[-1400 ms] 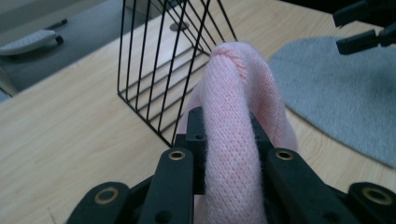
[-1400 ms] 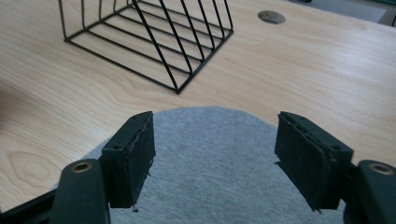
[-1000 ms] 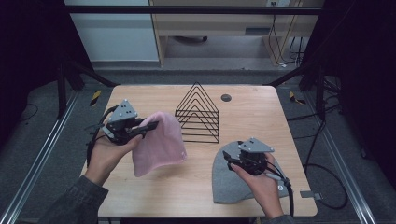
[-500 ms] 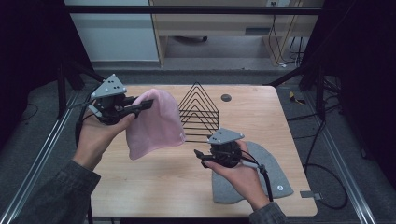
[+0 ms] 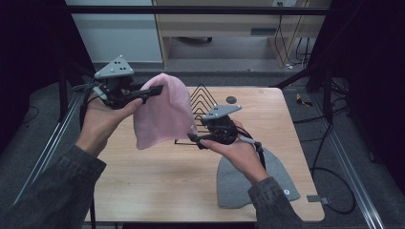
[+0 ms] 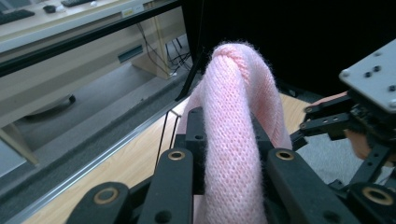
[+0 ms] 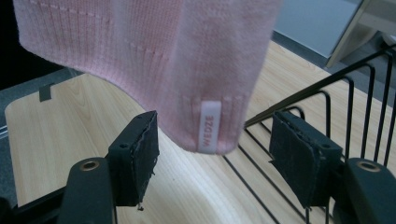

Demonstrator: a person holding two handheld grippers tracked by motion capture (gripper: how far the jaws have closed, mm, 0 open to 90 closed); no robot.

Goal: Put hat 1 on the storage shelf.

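The left gripper (image 5: 155, 89), clamped on the pink beanie (image 5: 160, 112), has lifted it above the table while the right gripper (image 7: 215, 163), jaws just reopening, reaches its hem, probably to spread it.

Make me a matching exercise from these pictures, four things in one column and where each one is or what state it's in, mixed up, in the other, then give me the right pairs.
Things:
1. pink hat
2. grey hat
3. wire rack
4. right tool

States:
A. lying flat at the near right of the table
B. jaws apart, just below the hanging hem
C. clamped in the left tool and hanging in the air
D. standing upright toward the far side of the table

Pairs: 1-C, 2-A, 3-D, 4-B
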